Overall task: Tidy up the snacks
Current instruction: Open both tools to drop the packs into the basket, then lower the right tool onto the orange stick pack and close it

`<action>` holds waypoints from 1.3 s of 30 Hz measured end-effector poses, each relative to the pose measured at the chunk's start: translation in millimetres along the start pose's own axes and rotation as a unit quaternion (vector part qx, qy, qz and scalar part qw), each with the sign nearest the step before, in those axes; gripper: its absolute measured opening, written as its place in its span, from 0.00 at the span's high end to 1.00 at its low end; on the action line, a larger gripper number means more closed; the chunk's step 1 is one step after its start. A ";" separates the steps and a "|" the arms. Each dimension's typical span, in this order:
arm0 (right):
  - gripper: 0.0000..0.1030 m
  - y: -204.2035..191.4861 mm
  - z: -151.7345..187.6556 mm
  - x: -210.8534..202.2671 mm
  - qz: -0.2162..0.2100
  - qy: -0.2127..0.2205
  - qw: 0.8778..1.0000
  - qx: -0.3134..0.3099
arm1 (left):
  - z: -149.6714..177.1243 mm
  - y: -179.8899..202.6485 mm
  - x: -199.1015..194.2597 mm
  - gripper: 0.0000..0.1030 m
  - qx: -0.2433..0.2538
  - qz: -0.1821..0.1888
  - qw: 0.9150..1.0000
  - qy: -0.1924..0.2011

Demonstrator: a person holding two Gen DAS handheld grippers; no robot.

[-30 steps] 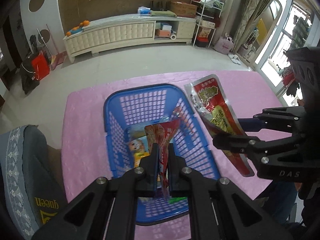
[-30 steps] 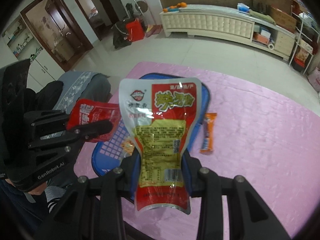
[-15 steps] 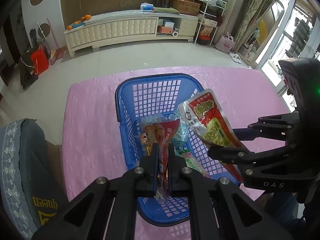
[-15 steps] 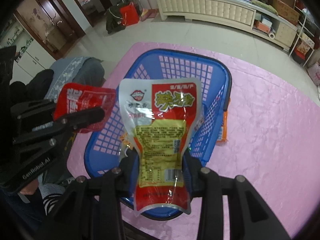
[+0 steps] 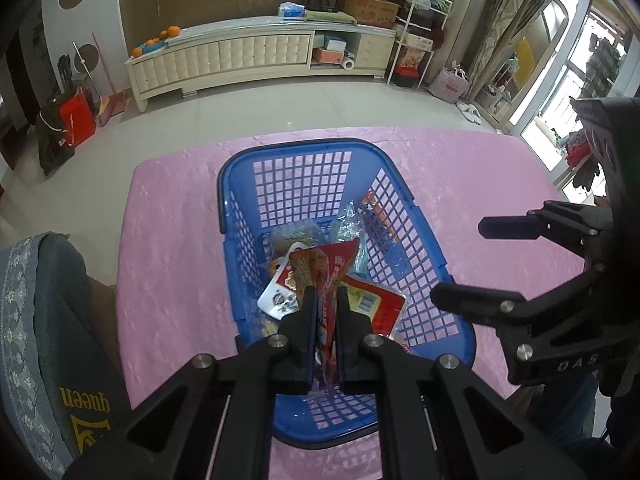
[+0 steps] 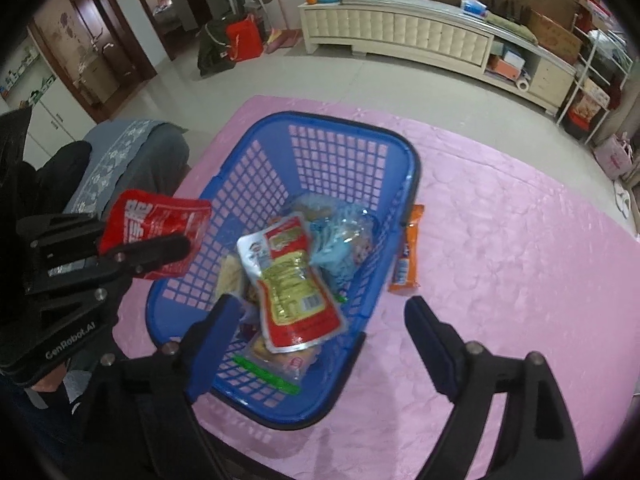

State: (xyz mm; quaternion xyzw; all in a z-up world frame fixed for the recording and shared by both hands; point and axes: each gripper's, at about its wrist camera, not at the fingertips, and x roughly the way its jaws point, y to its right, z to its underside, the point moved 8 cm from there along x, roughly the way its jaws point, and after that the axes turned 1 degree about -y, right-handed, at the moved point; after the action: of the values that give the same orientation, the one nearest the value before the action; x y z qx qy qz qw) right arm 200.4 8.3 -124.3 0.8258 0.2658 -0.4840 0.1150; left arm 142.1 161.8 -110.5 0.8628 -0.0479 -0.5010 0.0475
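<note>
Snacks are going into the blue basket (image 6: 408, 184), which sits on the pink tablecloth (image 6: 520, 240) directly ahead of and below both grippers, so anything let go from above falls inside. The right gripper (image 6: 324, 312) has just been opening its jaws; they now stand wide apart with nothing between them, and the red and yellow pouch (image 6: 290, 276) lies just beyond its fingertips on top of the pile in the basket, tilted on the other packets (a light blue packet (image 6: 340, 252) sits just past it). That spread looks like a release made over the basket, not a reach for something new.

The left gripper (image 5: 323, 320) is clamped on a red packet (image 5: 320, 276), pinching it at its lower part so the rest stands up past the fingertips. It hangs over the basket's near end, which suggests this packet is next to drop.

An orange bar (image 6: 406, 256) lies on the cloth outside the basket, touching or nearly touching its wall, ahead of the right gripper and slightly to its right (likely the remaining item to collect).
</note>
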 end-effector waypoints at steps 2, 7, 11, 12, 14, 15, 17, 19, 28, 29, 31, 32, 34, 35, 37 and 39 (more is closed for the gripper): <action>0.15 8.4 -0.5 0.2 0.001 0.002 1.000 0.007 | -2.5 4.0 3.8 0.94 0.004 0.002 1.000 -0.001; 0.14 23.7 -2.8 5.4 0.002 0.005 1.000 0.022 | -9.0 11.9 15.9 0.94 0.012 0.006 1.000 -0.005; 0.14 33.7 -7.0 11.6 0.000 0.007 1.000 0.028 | -16.5 13.9 29.6 0.94 0.013 0.011 1.000 -0.010; 0.14 36.3 -8.7 14.2 -0.001 0.007 1.000 0.029 | -18.8 13.5 33.8 0.94 0.013 0.011 1.000 -0.012; 0.14 40.2 -11.1 18.3 -0.001 0.005 1.000 0.028 | -23.0 13.2 41.2 0.94 0.012 0.011 1.000 -0.016; 0.14 42.8 -12.3 20.8 0.000 0.003 1.000 0.027 | -25.4 12.5 44.9 0.94 0.011 0.012 1.000 -0.017; 0.14 46.1 -14.9 26.1 0.000 -0.001 1.000 0.025 | -30.3 10.9 53.6 0.94 0.006 0.014 1.000 -0.022; 0.14 49.8 -16.4 30.4 0.001 -0.005 1.000 0.025 | -34.0 9.7 59.9 0.94 0.005 0.012 1.000 -0.025; 0.14 64.1 -24.6 31.5 -0.009 0.006 0.999 0.037 | -55.1 7.8 72.8 0.94 0.004 0.003 1.000 -0.024; 0.14 65.2 -25.0 31.4 -0.008 0.006 0.999 0.038 | -57.0 7.0 73.2 0.91 0.003 -0.001 1.000 -0.020; 0.14 67.1 -25.1 30.1 -0.007 0.007 0.999 0.039 | -57.9 7.1 73.8 0.66 -0.006 0.004 1.000 -0.019; 0.14 68.1 -25.8 29.3 -0.007 0.008 0.999 0.040 | -58.1 8.4 73.6 0.45 -0.008 0.006 1.000 -0.018; 0.14 72.4 -26.2 27.4 -0.007 0.009 0.999 0.043 | -55.5 10.8 71.0 0.40 -0.003 0.010 1.000 -0.012; 0.14 74.9 -26.3 25.8 -0.007 0.011 0.999 0.045 | -53.7 12.3 70.2 0.40 0.000 0.012 1.000 -0.013; 0.14 79.2 -26.3 24.5 -0.007 0.012 0.999 0.050 | -50.7 14.8 70.2 0.40 0.004 0.014 1.000 -0.021; 0.14 82.6 -25.3 23.3 -0.009 0.012 0.998 0.054 | -49.3 15.8 69.5 0.40 0.008 0.010 1.000 -0.024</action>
State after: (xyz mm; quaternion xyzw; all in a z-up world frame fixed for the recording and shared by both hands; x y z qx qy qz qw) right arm 273.7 -41.5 -137.1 0.8339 0.2480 -0.4891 0.0626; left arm 218.7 138.8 -143.9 0.8502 -0.0617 -0.5209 0.0447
